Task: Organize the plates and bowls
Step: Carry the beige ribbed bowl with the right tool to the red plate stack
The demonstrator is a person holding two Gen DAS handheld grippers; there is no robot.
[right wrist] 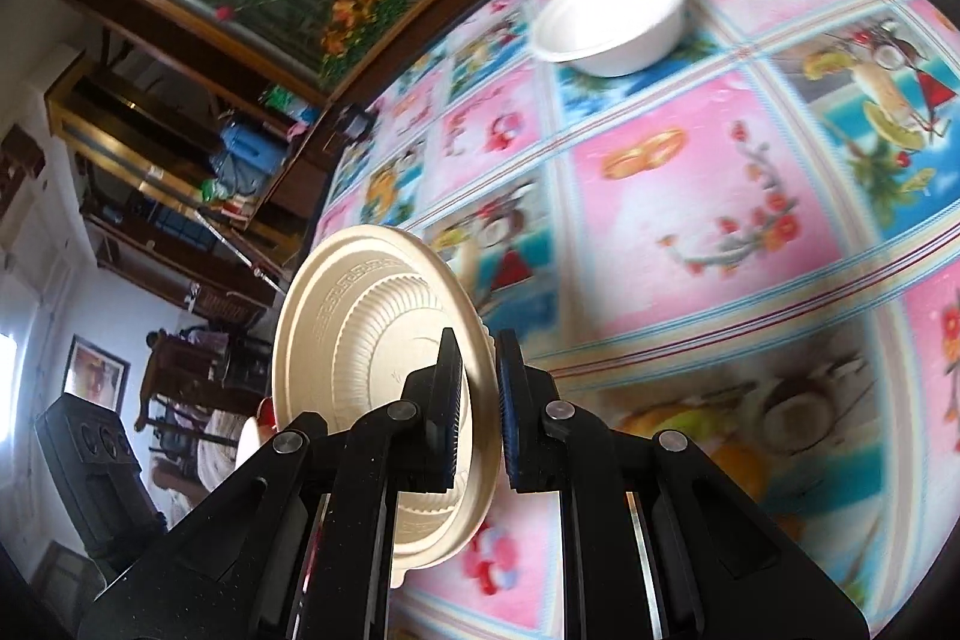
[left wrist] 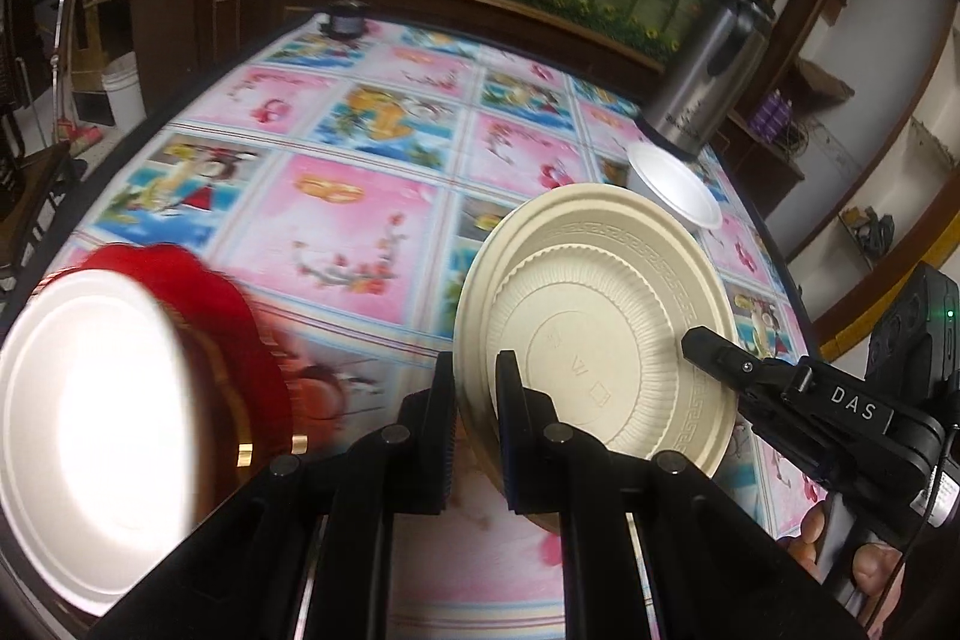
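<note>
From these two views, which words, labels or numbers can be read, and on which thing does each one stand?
"DAS": white letters on the right gripper, seen from the left wrist view.
Steel thermos: a small printed line near its base, too blurred to read.
Beige plate: faint embossed marks in its centre, not legible.
Tablecloth: pictures only, no readable text.

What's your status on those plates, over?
Left gripper and right gripper both clamp the stacked beige ribbed plates, tilted above the table. White round bowl beside the steel flask. Path clear.
</note>
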